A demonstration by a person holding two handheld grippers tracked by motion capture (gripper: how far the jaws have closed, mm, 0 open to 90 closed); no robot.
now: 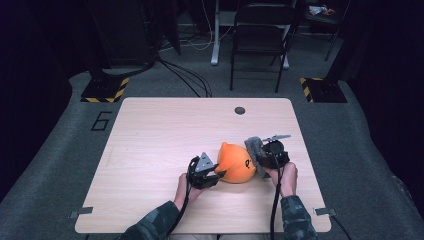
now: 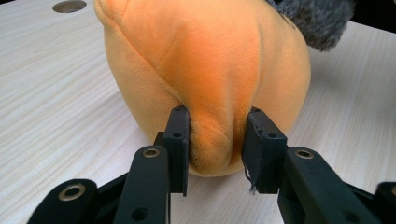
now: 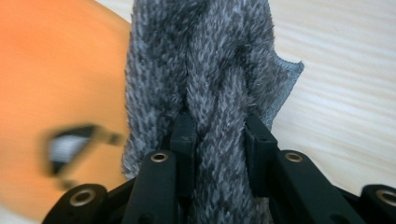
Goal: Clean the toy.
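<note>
A round orange plush toy lies on the wooden table, near its front middle. My left gripper is at the toy's left side; in the left gripper view its jaws pinch a fold of the orange plush. My right gripper is at the toy's right side, shut on a grey fuzzy cloth. In the right gripper view the bunched grey cloth fills the gap between the jaws and lies against the orange toy, next to its dark face marking.
A round cable hole sits near the table's far edge. Beyond the table stand a black chair and two stands with yellow-black bases. Cables trail from both grippers toward the person's sleeves.
</note>
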